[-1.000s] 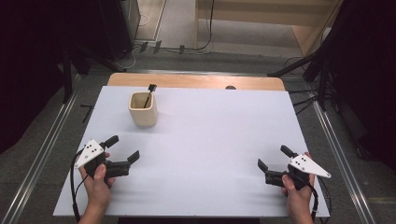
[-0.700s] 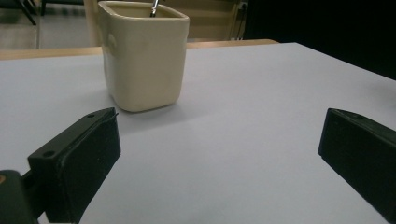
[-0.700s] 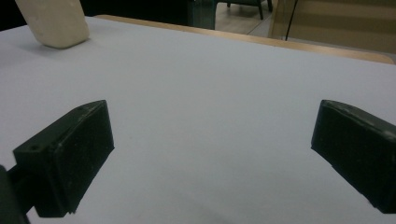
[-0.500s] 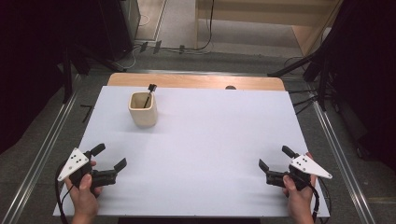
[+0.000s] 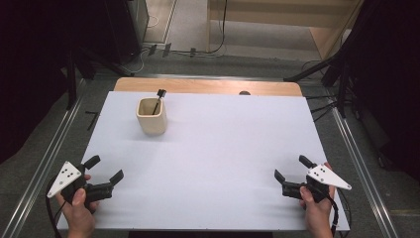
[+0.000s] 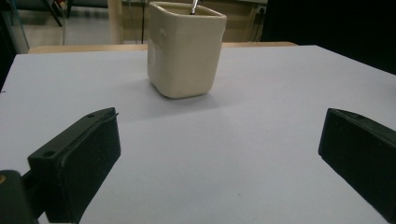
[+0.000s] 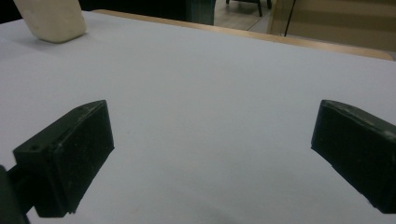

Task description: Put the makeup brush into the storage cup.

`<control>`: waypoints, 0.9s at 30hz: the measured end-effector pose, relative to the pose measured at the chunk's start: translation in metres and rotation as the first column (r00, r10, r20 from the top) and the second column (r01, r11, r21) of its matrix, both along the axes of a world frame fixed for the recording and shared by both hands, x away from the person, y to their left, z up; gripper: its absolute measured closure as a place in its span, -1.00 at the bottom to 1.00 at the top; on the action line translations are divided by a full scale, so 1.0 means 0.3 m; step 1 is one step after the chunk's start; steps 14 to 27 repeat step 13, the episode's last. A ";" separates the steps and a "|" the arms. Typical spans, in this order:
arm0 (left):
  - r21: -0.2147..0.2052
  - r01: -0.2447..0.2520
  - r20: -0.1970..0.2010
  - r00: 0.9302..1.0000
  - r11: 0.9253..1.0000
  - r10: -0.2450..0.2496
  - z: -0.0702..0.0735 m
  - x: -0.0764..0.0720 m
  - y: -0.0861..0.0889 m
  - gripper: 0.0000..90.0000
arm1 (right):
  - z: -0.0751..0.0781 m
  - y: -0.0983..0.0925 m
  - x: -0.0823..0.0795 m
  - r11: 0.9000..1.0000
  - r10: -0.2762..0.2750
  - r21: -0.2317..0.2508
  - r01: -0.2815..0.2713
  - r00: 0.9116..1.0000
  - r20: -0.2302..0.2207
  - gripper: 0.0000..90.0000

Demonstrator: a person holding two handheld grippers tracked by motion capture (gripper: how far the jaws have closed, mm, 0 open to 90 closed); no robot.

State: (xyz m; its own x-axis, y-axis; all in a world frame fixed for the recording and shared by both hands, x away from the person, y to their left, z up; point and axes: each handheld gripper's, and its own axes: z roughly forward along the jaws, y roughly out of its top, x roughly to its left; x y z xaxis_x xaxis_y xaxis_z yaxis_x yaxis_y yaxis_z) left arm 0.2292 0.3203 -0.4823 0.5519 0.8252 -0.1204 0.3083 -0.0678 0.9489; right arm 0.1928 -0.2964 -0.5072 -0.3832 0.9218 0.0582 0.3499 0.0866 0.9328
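A cream square cup (image 5: 151,116) stands upright on the white table (image 5: 213,148) at the back left, with a thin dark-tipped stick (image 5: 159,99) leaning out of it. In the left gripper view the cup (image 6: 185,47) stands straight ahead, well beyond the jaws. My left gripper (image 5: 105,168) sits open near the front left corner, nothing between its jaws. Open too, my right gripper (image 5: 292,168) rests near the front right corner and holds nothing. The cup's lower corner (image 7: 51,18) shows at the top left of the right gripper view.
A bare wooden strip (image 5: 208,86) runs along the table's far edge. Metal rails (image 5: 361,163) flank both sides, with dark stands and cables on the floor behind.
My left gripper has drawn back toward the front left corner, away from the cup. The right gripper has barely moved.
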 end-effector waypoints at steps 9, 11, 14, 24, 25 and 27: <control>0.012 -0.005 -0.011 1.000 1.000 0.005 -0.008 0.004 0.001 -1.00 | -0.007 0.001 0.004 1.000 0.000 -0.012 0.000 1.000 -0.006 -1.00; 0.011 -0.001 -0.010 1.000 1.000 0.001 -0.008 0.004 0.000 -1.00 | -0.011 0.001 0.005 1.000 0.000 -0.019 0.000 1.000 -0.011 -1.00; 0.012 -0.002 -0.010 1.000 1.000 0.002 -0.007 0.004 0.000 -1.00 | -0.013 0.001 0.007 1.000 -0.003 -0.019 0.003 1.000 -0.016 -1.00; 0.012 -0.002 -0.010 1.000 1.000 0.002 -0.007 0.004 0.000 -1.00 | -0.013 0.001 0.007 1.000 -0.003 -0.019 0.003 1.000 -0.016 -1.00; 0.012 -0.002 -0.010 1.000 1.000 0.002 -0.007 0.004 0.000 -1.00 | -0.013 0.001 0.007 1.000 -0.003 -0.019 0.003 1.000 -0.016 -1.00; 0.012 -0.002 -0.010 1.000 1.000 0.002 -0.007 0.004 0.000 -1.00 | -0.013 0.001 0.007 1.000 -0.003 -0.019 0.003 1.000 -0.016 -1.00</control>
